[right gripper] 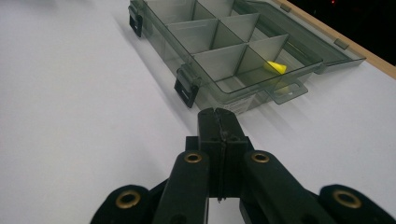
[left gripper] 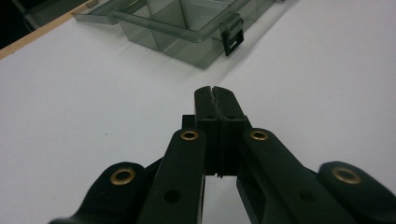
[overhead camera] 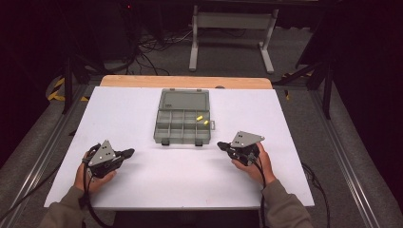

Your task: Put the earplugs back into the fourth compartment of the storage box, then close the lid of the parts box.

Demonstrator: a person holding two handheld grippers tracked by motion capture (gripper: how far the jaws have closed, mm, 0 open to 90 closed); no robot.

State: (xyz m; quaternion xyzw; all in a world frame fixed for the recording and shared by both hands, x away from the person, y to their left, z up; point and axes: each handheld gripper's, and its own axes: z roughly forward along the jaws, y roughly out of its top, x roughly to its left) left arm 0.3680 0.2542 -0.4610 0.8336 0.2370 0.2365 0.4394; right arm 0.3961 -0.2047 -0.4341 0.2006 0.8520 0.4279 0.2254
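1. Near the desk's (overhead camera: 142, 185) front left corner I have the left gripper (overhead camera: 129, 153), its jaws pressed together with nothing between them; in the left gripper view (left gripper: 215, 91) the two black tips meet in a thin seam just above the bare white top.
2. Near the front edge on the right side sits my right gripper (overhead camera: 220, 145), jaws likewise pressed together and empty; in the right gripper view (right gripper: 217, 113) the tips meet just short of the box's near wall.
3. Both grippers lie low over the desk, each in a hand, tips turned inward toward each other and well apart.
4. The box (overhead camera: 164, 128) lies between them but farther back, about midway across the desk, touched by neither gripper. It is a clear grey case with dividers, its lid (overhead camera: 184, 99) folded open and flat toward the back edge.
5. Two black latches (overhead camera: 165, 142) hang on the box's front wall; in the right gripper view one latch (right gripper: 186, 91) is just beyond my tips.
6. Two yellow bits (overhead camera: 200, 117) lie in the box's right-hand compartments; one shows in the right gripper view (right gripper: 275, 68), beside the tab on the box's right end.
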